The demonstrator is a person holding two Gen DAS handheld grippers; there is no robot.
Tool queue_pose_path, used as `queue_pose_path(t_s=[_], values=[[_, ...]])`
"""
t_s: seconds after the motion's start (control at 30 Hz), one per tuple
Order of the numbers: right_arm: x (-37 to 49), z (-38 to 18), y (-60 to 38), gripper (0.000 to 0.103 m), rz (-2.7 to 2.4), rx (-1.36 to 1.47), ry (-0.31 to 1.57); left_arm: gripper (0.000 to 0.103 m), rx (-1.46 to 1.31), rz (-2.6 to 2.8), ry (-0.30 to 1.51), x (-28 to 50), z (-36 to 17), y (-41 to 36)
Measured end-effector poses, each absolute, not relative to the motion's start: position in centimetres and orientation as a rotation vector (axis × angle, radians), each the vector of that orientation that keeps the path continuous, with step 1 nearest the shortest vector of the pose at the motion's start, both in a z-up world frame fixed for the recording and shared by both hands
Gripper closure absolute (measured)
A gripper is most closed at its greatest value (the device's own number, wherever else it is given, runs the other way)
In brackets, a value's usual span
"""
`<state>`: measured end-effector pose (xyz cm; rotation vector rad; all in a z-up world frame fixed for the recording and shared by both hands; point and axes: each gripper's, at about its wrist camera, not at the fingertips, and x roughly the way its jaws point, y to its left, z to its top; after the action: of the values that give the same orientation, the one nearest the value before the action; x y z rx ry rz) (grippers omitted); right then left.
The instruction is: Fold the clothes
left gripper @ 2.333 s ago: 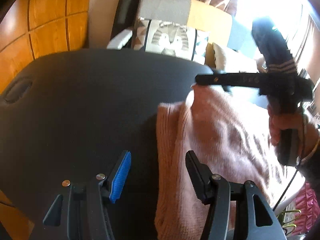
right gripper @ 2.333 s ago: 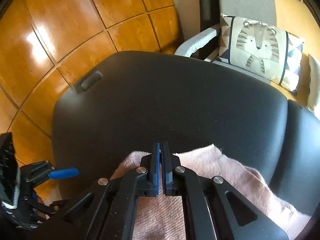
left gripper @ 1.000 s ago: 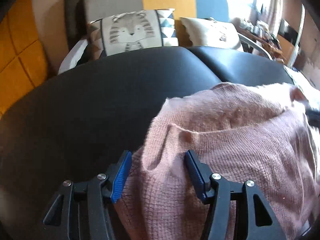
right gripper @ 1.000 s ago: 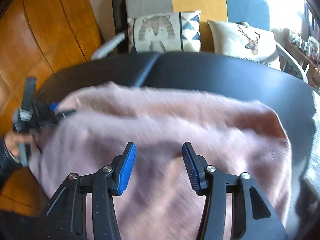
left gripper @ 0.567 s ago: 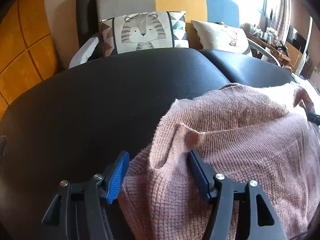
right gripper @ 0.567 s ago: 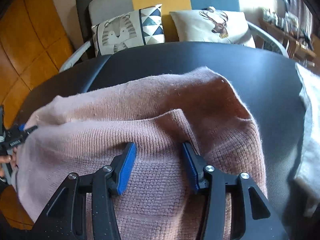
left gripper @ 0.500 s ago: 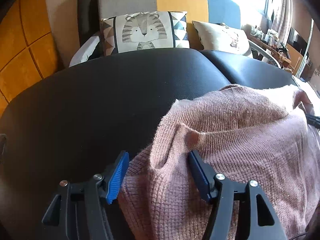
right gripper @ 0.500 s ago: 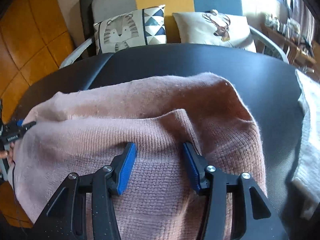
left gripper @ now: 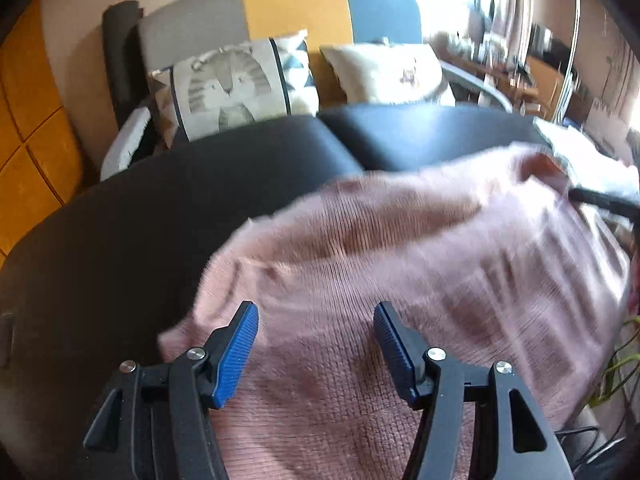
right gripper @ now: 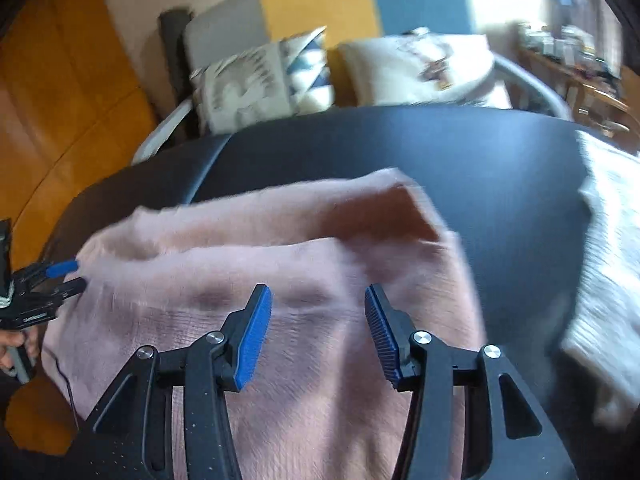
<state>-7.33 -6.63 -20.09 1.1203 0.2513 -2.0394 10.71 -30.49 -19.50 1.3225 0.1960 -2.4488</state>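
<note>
Both the left tongs (left gripper: 316,344) and right tongs (right gripper: 318,330) now gape above the pink knit sweater (left gripper: 400,272), no longer sunk in it; a fold lies across the black tabletop (left gripper: 140,220).

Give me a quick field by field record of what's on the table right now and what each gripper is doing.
garment: pink knit sweater, partly folded, lying on the table
surface: black padded table
left gripper: open, jaws apart over the sweater's left part, nothing held
right gripper: open, jaws apart over the sweater's right part, nothing held
other cloth: white knit garment on the table, right of the sweater
background: tiger-print cushion on a chair behind the table
image quality: motion blur in both views
</note>
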Motion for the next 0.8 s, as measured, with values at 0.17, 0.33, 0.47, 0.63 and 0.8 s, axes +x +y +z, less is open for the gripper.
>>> queue_pose_path(t_s=[0.17,0.33,0.47,0.63,0.8], values=[[-10.5,-22.0,-8.4,0.051,-2.072,1.187,0.313,0.039,1.267,-2.429,0.334,12.1,-20.4,-32.7],[-11.5,-22.6,-8.0,0.051,-2.15,1.173,0.338,0.039,1.222,-2.43,0.323,13.3,-20.8,-33.1],[-10.9,-22.5,-8.4,0.051,-2.179,1.128,0.402,0.038,1.194,-2.435,0.307,13.3,-21.2,-33.1],[-10.8,-20.1,-7.4,0.051,-2.16,1.132,0.309,0.04,1.199,-2.422,0.307,13.1,-20.1,-32.8],[-6.8,-16.6,-4.2,0.051,-2.144,1.004,0.246,0.04,1.175,-2.464,0.251,14.7,-18.4,-29.8]])
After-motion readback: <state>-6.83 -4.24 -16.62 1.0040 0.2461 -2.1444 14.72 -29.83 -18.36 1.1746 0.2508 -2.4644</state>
